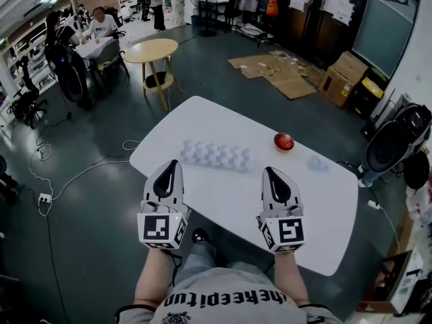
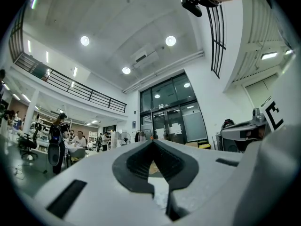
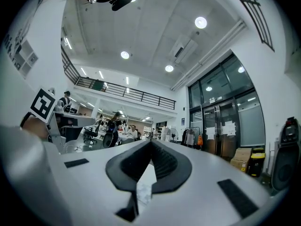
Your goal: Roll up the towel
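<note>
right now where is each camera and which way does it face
Head view: on the person's head, down at the table and towel; forearms, left claw and right claw show.
Left gripper view: on the left claw, facing the glass doors; its shut jaws show.
Right gripper view: same, on right claw.
Shared by gripper views: those doors.

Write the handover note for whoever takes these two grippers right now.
Left gripper: shut, empty, over the near edge of the table.
Right gripper: shut, empty, level with it on the same side.
Towel: lies as a roll mid-table, ahead of both grippers and touched by neither. A red round thing sits apart to its right.
Done: the towel looks rolled.
To do: probably nothing; check that the roll holds.
</note>
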The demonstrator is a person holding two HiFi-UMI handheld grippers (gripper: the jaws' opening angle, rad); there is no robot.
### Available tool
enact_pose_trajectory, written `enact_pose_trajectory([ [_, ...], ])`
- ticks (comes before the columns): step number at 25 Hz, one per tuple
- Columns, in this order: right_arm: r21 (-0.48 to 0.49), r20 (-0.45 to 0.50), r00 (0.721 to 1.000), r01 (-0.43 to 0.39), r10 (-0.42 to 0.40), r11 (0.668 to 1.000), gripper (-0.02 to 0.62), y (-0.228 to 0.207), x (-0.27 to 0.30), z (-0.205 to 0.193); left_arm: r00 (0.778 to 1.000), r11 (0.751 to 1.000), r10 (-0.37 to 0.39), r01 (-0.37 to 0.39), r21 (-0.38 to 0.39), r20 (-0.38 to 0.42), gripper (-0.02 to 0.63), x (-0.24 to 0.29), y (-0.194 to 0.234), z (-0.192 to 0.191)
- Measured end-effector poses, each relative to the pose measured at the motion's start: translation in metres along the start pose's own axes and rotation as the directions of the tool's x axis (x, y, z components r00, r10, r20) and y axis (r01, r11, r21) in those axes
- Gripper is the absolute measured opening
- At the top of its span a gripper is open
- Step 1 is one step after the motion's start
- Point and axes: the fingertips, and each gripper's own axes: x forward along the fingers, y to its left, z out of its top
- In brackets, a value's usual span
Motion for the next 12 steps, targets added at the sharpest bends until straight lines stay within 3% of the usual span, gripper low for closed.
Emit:
enact_pose_trajectory([
  [12, -0.001, 0.010, 1.000, 0.004, -0.004, 1.000, 0.003, 0.012, 0.000, 0.008, 1.000, 1.000, -0.015, 0.015, -0.018, 0.022, 0.005, -0.006, 0.006, 0.005],
])
